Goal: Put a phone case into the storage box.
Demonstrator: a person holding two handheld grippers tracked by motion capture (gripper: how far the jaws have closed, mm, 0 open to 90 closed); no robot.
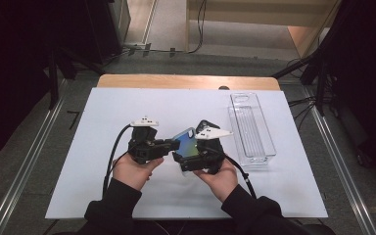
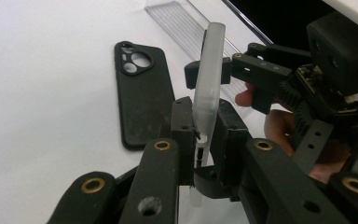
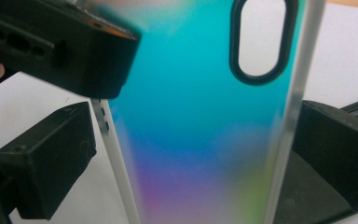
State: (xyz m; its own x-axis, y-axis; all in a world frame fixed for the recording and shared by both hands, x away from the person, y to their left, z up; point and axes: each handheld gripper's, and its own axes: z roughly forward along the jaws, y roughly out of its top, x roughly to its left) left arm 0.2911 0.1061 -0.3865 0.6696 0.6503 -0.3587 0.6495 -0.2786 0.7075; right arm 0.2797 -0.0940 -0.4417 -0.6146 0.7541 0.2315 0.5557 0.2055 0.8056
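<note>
At the near edge of the bench [image 1: 127, 105], at about 6 o'clock in the high view, the person's two forearms come in, and each hand holds a hand-held gripper. The left hand-held gripper [image 1: 173, 145] points toward 3 o'clock, and its jaws are clenched on the frosted edge of a phone case [image 1: 187, 139] with a blue-green, shiny back. In the left gripper view the phone case [image 2: 208, 84] stands on its edge between the two black jaws and touches both of them. The right hand-held gripper [image 1: 186, 157] comes from about 4 o'clock and meets the same case. In the right gripper view the case [image 3: 200, 116] stands between the two jaw pads, whose faces lie at the case's two side edges, so this hand-held gripper is also grasping it. The case is lifted above the white sheet at the middle of the bench.

Just behind, at 1 o'clock, a black phone case [image 2: 142, 98] lies flat on the sheet. Farther to 2 o'clock lies a clear plastic tray [image 1: 252, 125], long and narrow.
</note>
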